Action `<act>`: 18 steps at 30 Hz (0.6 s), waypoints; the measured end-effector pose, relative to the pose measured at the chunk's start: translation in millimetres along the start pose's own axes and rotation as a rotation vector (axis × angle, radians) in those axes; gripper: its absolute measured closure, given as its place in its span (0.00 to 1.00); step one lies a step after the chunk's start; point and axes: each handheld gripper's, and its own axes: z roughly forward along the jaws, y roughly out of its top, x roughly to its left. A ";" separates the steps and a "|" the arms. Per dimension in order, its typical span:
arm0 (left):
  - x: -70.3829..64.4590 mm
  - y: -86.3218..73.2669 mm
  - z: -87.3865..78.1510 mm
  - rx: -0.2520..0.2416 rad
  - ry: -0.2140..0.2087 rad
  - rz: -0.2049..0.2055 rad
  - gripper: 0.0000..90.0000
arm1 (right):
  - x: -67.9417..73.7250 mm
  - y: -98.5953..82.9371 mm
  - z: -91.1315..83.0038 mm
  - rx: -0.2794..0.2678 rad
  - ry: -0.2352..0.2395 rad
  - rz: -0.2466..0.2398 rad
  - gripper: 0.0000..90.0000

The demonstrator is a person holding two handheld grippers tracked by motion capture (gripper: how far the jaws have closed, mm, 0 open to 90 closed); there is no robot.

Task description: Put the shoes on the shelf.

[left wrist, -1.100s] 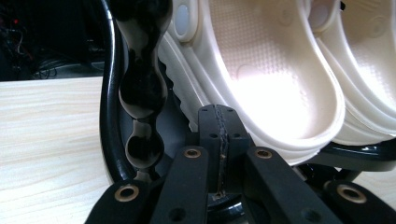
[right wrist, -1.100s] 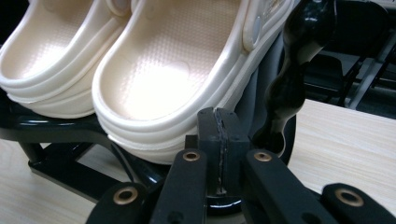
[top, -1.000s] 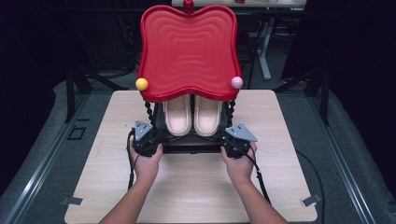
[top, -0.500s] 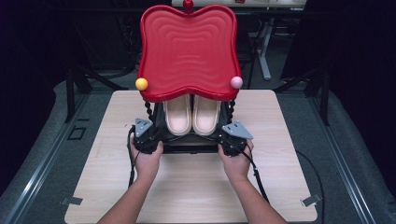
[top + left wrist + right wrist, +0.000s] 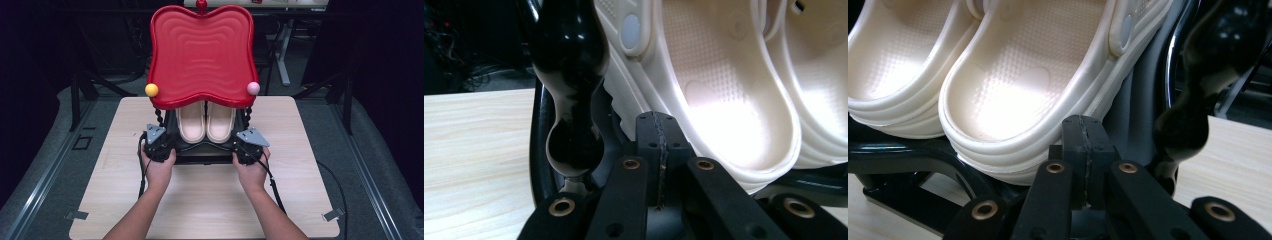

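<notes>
A small rack stands on the wooden table (image 5: pixel 210 200), with a red wavy top tray (image 5: pixel 200 55) over a black lower shelf (image 5: pixel 205 154). A pair of cream clogs (image 5: pixel 206 122) sits side by side on that shelf, heels toward me. My left gripper (image 5: pixel 161 146) is at the shelf's front left corner, beside a black beaded post (image 5: pixel 569 75). In the left gripper view, the left gripper (image 5: pixel 658 125) has its jaws pressed together just under the nearest clog's (image 5: pixel 724 100) heel. My right gripper (image 5: pixel 246 147) mirrors it at the front right corner. The right gripper (image 5: pixel 1083 127) is likewise shut below a clog (image 5: pixel 1013 85).
A yellow ball (image 5: pixel 151 90) and a pink ball (image 5: pixel 253 88) cap the red tray's front corners, which overhang both grippers. Another black post (image 5: pixel 1198 100) rises right of the right gripper. Bare tabletop lies between the rack and me. Dark floor and frame legs surround the table.
Both grippers have moved slightly forward and inward, closing up against the front corners of the lower shelf. The rack and clogs have not shifted.
</notes>
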 end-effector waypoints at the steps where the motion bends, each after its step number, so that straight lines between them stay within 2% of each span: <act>1: 1.2 0.3 0.1 0.002 -0.011 -0.010 1.00 | 0.8 0.4 0.1 -0.006 0.002 -0.003 1.00; 3: 3.5 1.0 -0.4 0.009 -0.023 -0.018 1.00 | 0.5 1.4 -0.2 -0.004 0.004 -0.008 1.00; 5: 2.7 0.5 -0.1 0.003 -0.014 -0.013 1.00 | -0.7 1.5 -0.5 0.004 0.010 -0.007 1.00; 7: 2.0 0.6 -0.7 0.007 -0.008 -0.010 1.00 | -1.1 0.0 1.4 0.011 -0.012 -0.023 1.00; 12: 3.5 -0.1 -0.6 -0.005 0.001 -0.016 1.00 | 0.2 -1.2 0.8 0.004 -0.024 -0.046 1.00; 18: 2.4 0.3 -0.3 -0.005 0.011 -0.008 1.00 | -0.1 -1.7 2.8 -0.008 -0.024 -0.036 1.00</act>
